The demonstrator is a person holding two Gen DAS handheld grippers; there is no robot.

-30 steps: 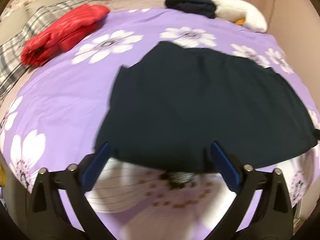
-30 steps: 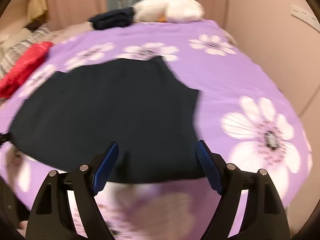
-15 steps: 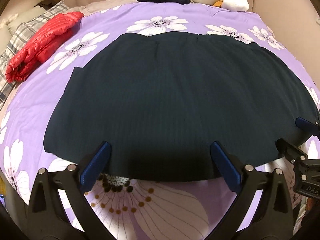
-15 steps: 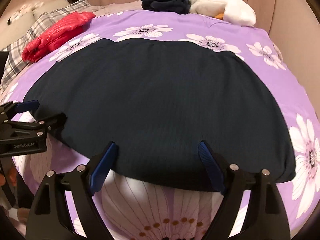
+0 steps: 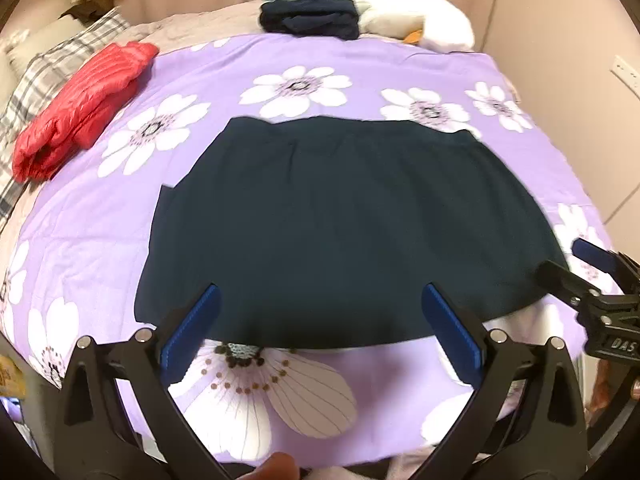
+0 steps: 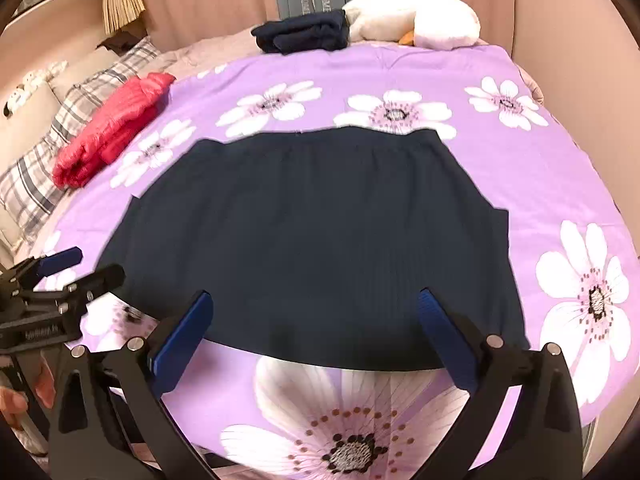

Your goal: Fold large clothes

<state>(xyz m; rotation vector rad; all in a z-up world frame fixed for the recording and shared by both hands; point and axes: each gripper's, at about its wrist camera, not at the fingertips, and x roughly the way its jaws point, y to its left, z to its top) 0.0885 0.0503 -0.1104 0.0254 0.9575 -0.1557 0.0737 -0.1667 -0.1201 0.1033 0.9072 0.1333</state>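
Note:
A large dark navy garment lies spread flat on the purple flowered bedspread; it also shows in the right wrist view. My left gripper is open and empty, its blue pads just above the garment's near hem. My right gripper is open and empty over the near hem too. In the left wrist view the right gripper sits by the garment's right corner. In the right wrist view the left gripper sits by the left corner.
A red puffer jacket lies at the left of the bed next to a plaid pillow. A folded dark garment and a white plush toy sit at the far end. A wall runs along the right side.
Both grippers have pulled back and up from the garment, so it looks smaller and more bedspread shows at the near edge. Both stay open.

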